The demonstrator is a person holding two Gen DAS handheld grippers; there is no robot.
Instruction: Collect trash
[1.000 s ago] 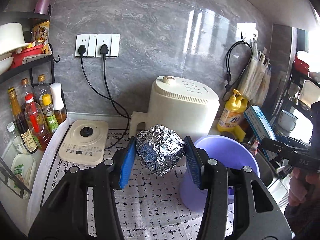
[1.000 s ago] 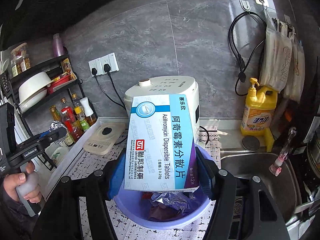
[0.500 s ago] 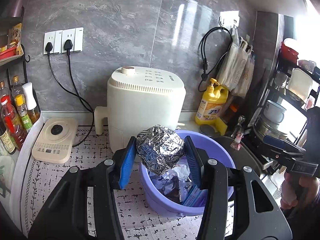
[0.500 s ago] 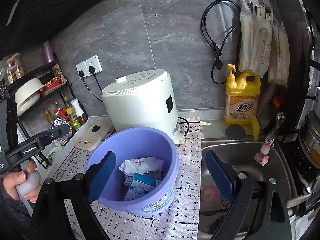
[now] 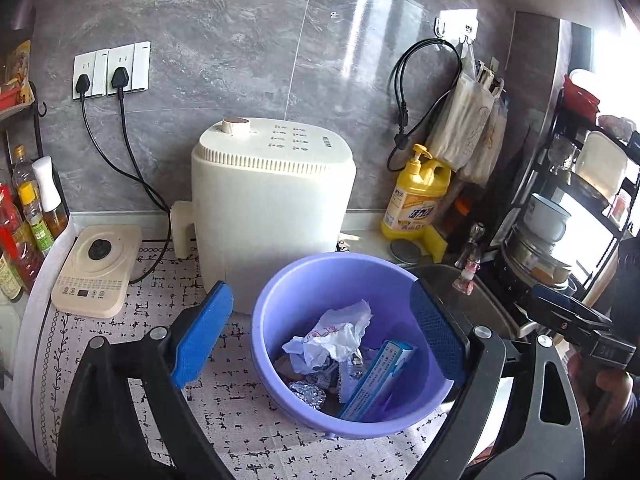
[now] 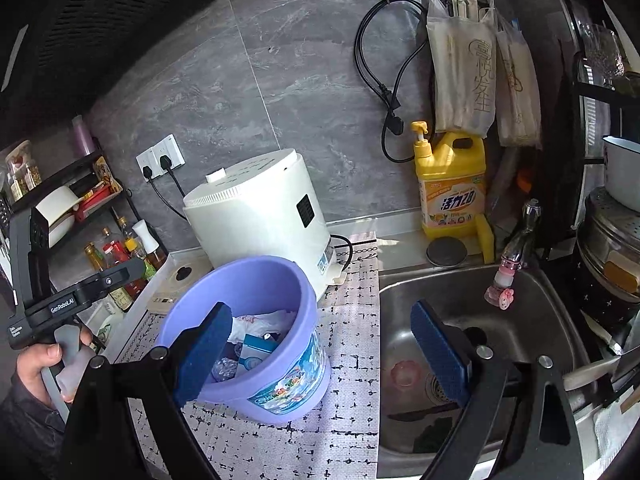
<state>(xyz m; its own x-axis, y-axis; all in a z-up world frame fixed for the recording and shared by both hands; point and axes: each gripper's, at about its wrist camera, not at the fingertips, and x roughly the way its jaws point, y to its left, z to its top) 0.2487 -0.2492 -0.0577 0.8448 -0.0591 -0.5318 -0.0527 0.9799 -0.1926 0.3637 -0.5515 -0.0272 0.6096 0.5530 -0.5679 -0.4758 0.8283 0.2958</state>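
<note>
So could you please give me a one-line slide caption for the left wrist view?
Left gripper opening, empty, over the purple bucket holding a foil ball, medicine box and crumpled wrapper.

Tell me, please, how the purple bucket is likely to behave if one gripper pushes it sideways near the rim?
The purple bucket looks like thin plastic, so its wall would probably flex. It holds only light trash: a crumpled wrapper, a medicine box, a foil ball; it likely slides easily. Being narrower at the base, it might tip.
</note>
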